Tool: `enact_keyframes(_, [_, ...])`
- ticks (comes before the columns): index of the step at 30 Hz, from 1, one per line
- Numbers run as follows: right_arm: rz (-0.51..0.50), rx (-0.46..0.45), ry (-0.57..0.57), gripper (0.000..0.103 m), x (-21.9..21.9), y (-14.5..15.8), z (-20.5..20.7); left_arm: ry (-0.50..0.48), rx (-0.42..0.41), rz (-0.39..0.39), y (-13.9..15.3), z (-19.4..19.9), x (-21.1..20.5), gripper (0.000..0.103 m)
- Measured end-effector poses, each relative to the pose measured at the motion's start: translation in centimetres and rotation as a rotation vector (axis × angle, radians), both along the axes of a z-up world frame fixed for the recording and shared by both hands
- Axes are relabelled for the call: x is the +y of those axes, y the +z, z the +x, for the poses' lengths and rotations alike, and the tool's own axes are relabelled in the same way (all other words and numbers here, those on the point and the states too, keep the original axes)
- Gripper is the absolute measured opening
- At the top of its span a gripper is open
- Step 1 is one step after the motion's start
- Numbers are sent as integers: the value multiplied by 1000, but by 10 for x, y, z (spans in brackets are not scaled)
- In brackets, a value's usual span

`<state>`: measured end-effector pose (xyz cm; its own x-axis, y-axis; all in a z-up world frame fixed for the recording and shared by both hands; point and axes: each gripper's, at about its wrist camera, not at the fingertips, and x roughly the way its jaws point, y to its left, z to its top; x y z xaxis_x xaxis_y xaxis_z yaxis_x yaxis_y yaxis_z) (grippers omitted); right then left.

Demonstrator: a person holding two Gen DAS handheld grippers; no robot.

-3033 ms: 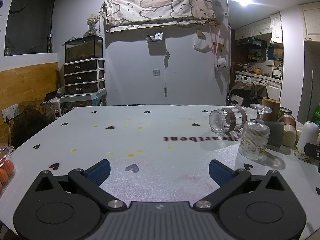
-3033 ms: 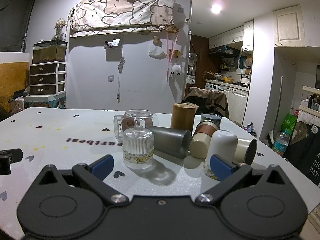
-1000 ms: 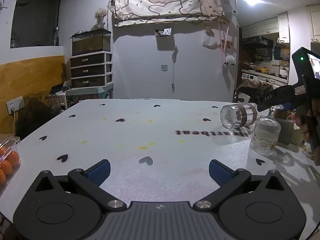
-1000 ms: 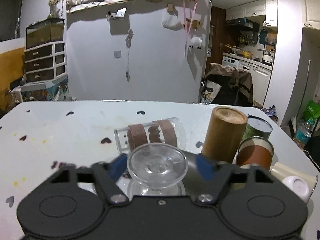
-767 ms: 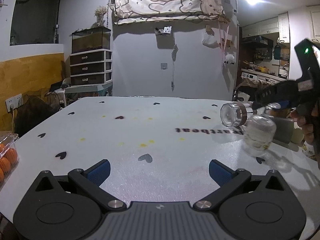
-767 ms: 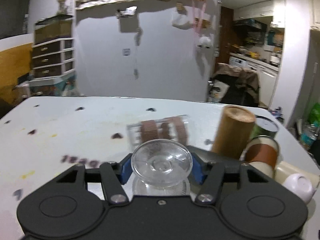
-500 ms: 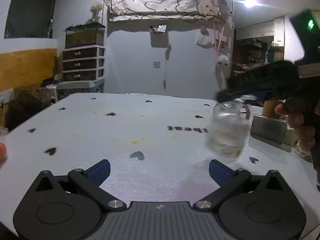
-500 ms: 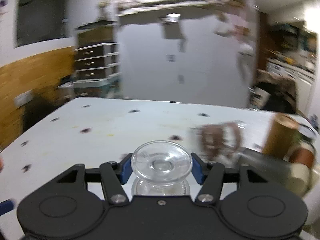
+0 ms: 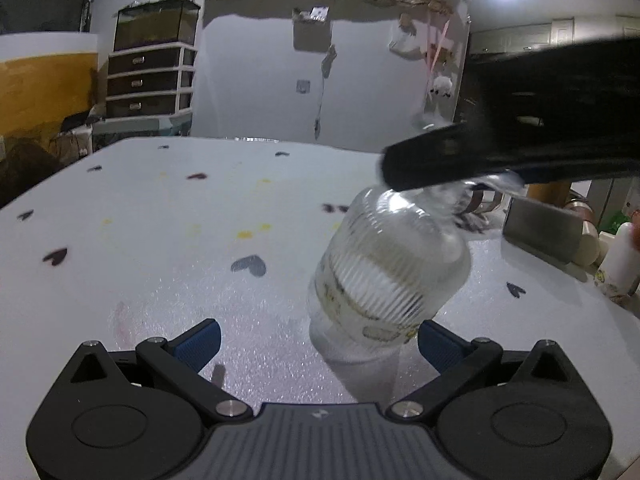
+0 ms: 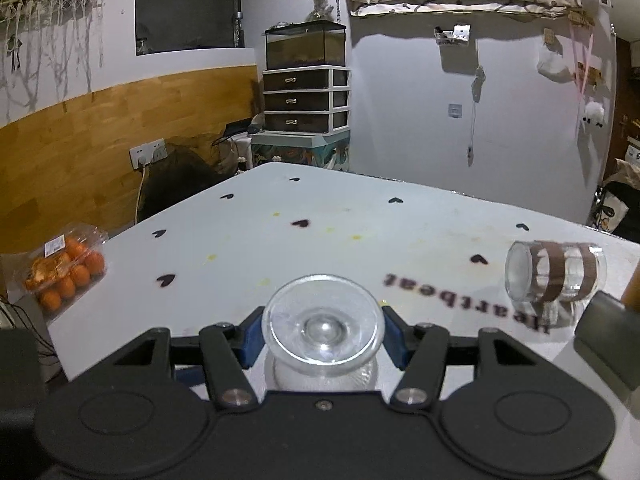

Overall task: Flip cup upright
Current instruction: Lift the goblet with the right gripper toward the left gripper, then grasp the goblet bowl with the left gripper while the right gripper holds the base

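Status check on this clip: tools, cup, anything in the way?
Right tool shut on the ribbed glass cup near its foot, cup off the table, upside down, tilted. Left tool open, empty, just below. Nothing in the way.

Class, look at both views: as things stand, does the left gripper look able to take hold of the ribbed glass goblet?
Probably yes. The left gripper is open, and the ribbed glass goblet hangs inverted just ahead of its right finger, held at the stem by the right gripper. Nothing lies between; it need only shift slightly right.

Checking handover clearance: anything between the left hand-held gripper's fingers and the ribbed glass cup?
Nothing. In the left wrist view the ribbed glass cup hangs tilted between the open left hand-held gripper fingers, with only bare table showing beside it.
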<state>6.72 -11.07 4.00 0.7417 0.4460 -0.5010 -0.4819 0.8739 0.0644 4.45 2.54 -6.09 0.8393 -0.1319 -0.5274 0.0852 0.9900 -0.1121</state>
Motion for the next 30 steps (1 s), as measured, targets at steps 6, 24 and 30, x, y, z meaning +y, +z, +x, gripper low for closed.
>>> enact_keyframes(6, [45, -40, -5, 60, -28, -13, -35, -36, 11, -1, -5, -8, 1, 103])
enact_keyframes(24, [51, 64, -132, 51, -82, -72, -68, -79, 19, -316, 27, -11, 19, 99])
enact_keyframes(30, [62, 65, -126, 50, -88, -73, -70, -107, 150, -514, 20, 10, 14, 94])
